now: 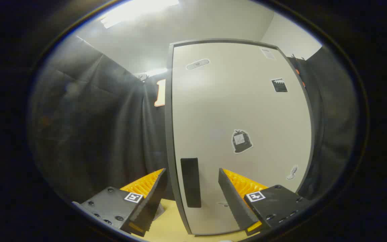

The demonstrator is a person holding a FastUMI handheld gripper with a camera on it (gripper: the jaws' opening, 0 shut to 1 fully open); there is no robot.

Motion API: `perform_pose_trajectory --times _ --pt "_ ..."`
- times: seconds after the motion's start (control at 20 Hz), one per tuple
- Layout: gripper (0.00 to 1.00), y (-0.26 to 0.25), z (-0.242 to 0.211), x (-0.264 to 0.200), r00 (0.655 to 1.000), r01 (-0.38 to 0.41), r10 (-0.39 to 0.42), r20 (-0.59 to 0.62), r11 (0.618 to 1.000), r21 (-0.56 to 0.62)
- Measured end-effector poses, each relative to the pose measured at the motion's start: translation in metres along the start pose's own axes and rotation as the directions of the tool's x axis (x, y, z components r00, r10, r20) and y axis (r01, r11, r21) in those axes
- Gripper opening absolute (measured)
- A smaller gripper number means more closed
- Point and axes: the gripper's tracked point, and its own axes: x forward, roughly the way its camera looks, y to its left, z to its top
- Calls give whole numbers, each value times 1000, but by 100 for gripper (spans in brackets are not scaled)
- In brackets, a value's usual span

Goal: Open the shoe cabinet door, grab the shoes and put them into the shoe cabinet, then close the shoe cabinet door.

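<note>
The tall white shoe cabinet door (240, 134), dark-edged and dotted with small stickers, stands shut just ahead of the gripper (191, 188). The fingers are spread apart and hold nothing — the door's flat black rectangular handle (190, 182) sits between them, near its left edge. By my reading the task has hardly begun: opening, loading the shoes and closing are all left.

Black cloth (106, 134) hangs in folds as the booth's wall on one side, and more of it (331, 117) hangs on the other. Above the cloth rises a plain pale wall (186, 27). A bright ceiling light (136, 11) glares overhead. Below lies a light wooden floor (170, 225).
</note>
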Motion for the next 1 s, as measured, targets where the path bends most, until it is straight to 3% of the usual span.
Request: perform_pose_trajectory --times 0.55,0.7,1.0 --pt "95 0 -25 42 999 25 -25 -45 1000 13" --pt "90 0 -37 49 996 40 -39 -77 999 12" --pt "79 -5 -34 50 995 93 -93 -31 996 -19"
